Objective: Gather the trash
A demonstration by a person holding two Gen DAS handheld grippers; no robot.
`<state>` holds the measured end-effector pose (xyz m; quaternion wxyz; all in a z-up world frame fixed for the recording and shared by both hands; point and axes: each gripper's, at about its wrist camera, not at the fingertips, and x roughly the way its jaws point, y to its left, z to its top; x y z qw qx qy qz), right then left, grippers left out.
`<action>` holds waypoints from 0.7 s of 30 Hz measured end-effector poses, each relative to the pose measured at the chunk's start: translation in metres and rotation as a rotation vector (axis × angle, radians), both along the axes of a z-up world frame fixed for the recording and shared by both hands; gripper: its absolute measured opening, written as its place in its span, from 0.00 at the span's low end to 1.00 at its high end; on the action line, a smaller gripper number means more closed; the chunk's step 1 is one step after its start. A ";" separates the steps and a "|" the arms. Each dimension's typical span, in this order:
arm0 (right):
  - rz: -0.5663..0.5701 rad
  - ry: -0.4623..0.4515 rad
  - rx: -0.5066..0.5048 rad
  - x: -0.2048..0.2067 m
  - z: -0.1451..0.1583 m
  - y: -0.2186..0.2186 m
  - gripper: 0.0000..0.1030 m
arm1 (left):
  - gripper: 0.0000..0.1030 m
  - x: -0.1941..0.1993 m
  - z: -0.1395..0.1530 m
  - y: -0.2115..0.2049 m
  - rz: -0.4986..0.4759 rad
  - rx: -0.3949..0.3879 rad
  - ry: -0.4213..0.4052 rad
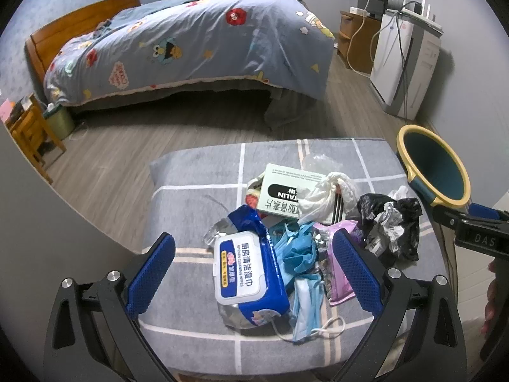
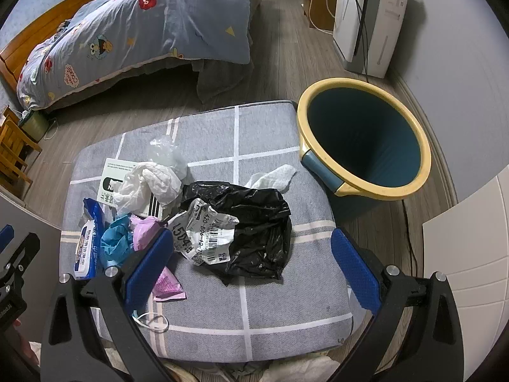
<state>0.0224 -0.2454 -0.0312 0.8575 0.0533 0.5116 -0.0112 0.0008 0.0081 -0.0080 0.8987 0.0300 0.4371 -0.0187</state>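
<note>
Pick-up not begun: both tools spread and empty, left tool (image 1: 254, 273) over the wipes pack (image 1: 246, 273), right tool (image 2: 251, 267) over the black bag (image 2: 261, 222) mid-cushion (image 2: 270, 302); next, pinch and carry to the bin (image 2: 366, 140) off the cushion's far right corner.

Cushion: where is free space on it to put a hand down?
The grey cushion is bare along its right side, between the black bag and the bin, and along its near edge. The left half is crowded: wipes pack, masks, box.
</note>
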 end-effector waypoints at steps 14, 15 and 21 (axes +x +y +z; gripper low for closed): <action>0.001 0.003 0.000 0.001 -0.001 0.000 0.95 | 0.95 -0.001 -0.002 0.001 0.002 -0.001 0.006; 0.000 0.004 0.000 0.000 -0.001 0.000 0.95 | 0.95 -0.001 -0.002 0.001 0.001 -0.001 0.006; 0.001 0.006 -0.001 -0.001 -0.003 0.000 0.95 | 0.95 0.000 -0.002 0.001 0.002 0.000 0.006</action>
